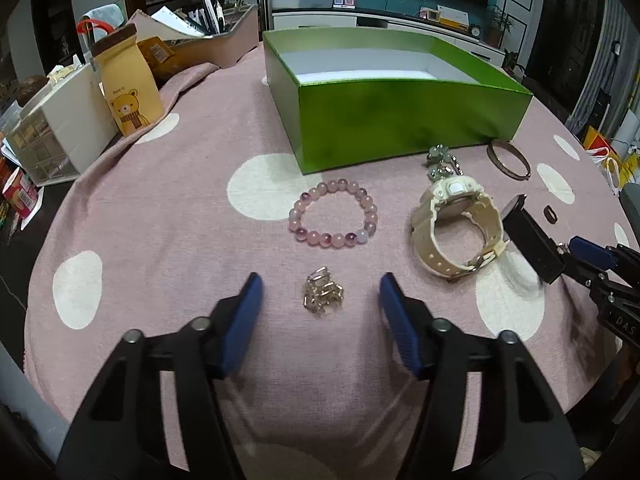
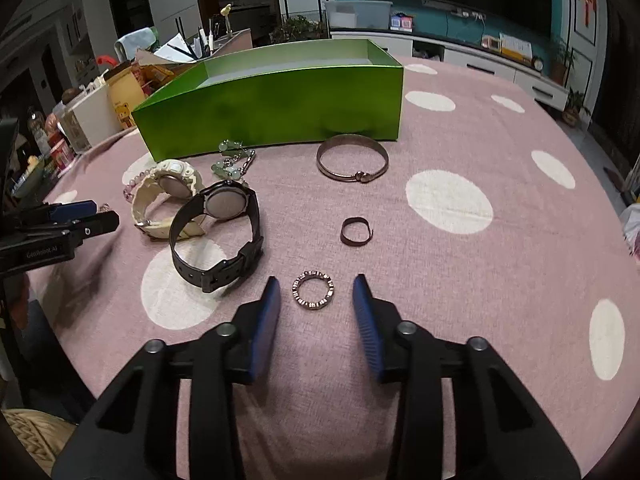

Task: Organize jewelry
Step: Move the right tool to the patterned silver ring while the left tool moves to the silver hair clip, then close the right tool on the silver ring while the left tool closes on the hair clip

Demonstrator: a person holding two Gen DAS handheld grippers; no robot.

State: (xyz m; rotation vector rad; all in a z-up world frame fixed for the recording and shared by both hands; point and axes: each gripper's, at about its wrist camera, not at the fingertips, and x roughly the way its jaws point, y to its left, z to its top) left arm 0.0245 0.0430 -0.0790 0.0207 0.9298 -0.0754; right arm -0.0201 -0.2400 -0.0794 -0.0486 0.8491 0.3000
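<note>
My left gripper (image 1: 320,286) is open, its blue pads either side of a small gold chain piece (image 1: 323,295) on the pink cloth. Beyond lie a pink bead bracelet (image 1: 333,213), a cream watch (image 1: 456,226), green beads (image 1: 442,162) and a bangle (image 1: 509,159). My right gripper (image 2: 316,290) is open around a studded ring (image 2: 313,290). A dark ring (image 2: 355,231), a black watch (image 2: 218,232) and the bangle (image 2: 352,158) lie ahead. The open green box (image 1: 392,120) stands behind, and it shows empty in the left wrist view.
A bear-print bag (image 1: 128,84), a white drawer unit (image 1: 60,132) and a desk organiser (image 1: 216,44) stand at the table's back left. The table edge curves round at the right (image 2: 580,184). The left gripper shows in the right wrist view (image 2: 72,220).
</note>
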